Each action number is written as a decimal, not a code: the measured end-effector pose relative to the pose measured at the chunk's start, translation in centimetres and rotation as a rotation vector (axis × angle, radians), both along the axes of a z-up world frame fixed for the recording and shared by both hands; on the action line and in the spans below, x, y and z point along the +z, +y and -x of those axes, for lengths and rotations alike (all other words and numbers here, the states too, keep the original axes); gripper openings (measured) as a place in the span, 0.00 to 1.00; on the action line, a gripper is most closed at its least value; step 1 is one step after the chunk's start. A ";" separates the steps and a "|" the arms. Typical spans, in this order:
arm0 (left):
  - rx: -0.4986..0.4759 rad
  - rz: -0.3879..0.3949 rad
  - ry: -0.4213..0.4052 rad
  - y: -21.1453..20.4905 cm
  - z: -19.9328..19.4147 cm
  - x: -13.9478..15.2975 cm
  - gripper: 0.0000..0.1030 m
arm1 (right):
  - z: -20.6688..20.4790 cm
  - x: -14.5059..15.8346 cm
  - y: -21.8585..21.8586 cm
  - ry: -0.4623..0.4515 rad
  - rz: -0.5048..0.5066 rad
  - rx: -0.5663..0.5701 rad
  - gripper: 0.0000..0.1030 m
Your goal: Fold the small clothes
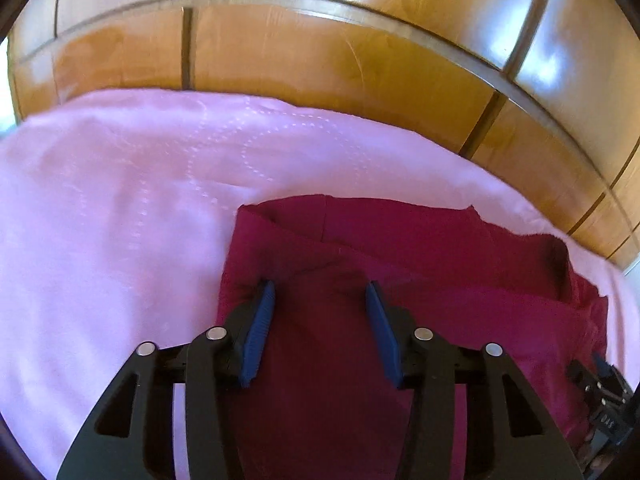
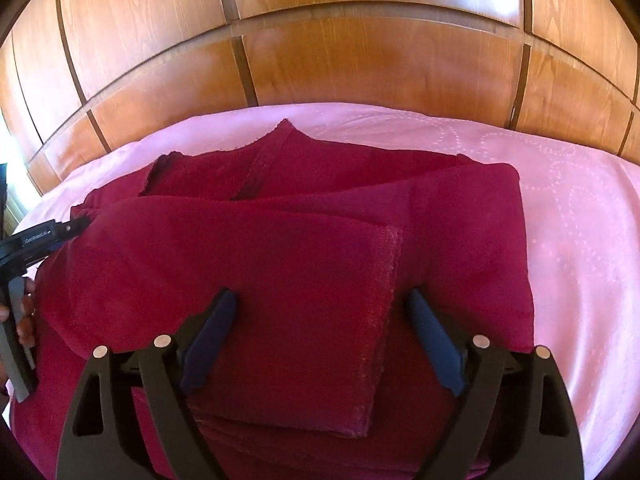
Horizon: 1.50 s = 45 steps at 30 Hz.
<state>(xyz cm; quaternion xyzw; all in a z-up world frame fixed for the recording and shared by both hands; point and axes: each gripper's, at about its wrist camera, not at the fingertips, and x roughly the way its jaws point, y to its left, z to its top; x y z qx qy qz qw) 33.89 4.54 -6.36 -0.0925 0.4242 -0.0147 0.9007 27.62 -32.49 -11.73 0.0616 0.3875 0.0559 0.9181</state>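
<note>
A dark red garment (image 2: pixel 280 248) lies partly folded on a pink bedspread (image 2: pixel 580 216), with a folded flap (image 2: pixel 320 320) on top. It also shows in the left wrist view (image 1: pixel 400 280). My right gripper (image 2: pixel 320 300) is open, jaws spread over the flap, holding nothing. My left gripper (image 1: pixel 320 292) is open just above the garment's left part, holding nothing. The left gripper also shows at the left edge of the right wrist view (image 2: pixel 76 226), at the garment's edge. The right gripper shows at the lower right of the left wrist view (image 1: pixel 600 384).
A glossy wooden panelled headboard (image 2: pixel 320 60) rises behind the bed and also shows in the left wrist view (image 1: pixel 320 52). Bare pink bedspread (image 1: pixel 100 200) lies left of the garment. The person's hand (image 2: pixel 24 320) holds the left gripper's handle.
</note>
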 end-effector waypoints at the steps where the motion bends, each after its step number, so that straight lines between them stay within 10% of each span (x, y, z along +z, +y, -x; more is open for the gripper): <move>1: 0.006 -0.030 -0.001 -0.3 0.8 0.4 0.47 | 0.0 0.0 0.0 0.000 0.001 0.001 0.85; 14: -0.038 -0.196 -0.006 -3.4 7.6 -0.6 0.54 | 0.1 0.2 0.0 0.001 0.004 0.006 0.87; 41: -0.022 -0.068 -0.051 -1.9 20.3 3.1 0.55 | 8.1 1.4 1.1 0.063 0.049 0.044 0.98; 45: -0.008 -0.070 -0.055 -1.7 21.5 2.7 0.71 | 11.1 0.5 0.8 0.098 0.037 0.064 0.98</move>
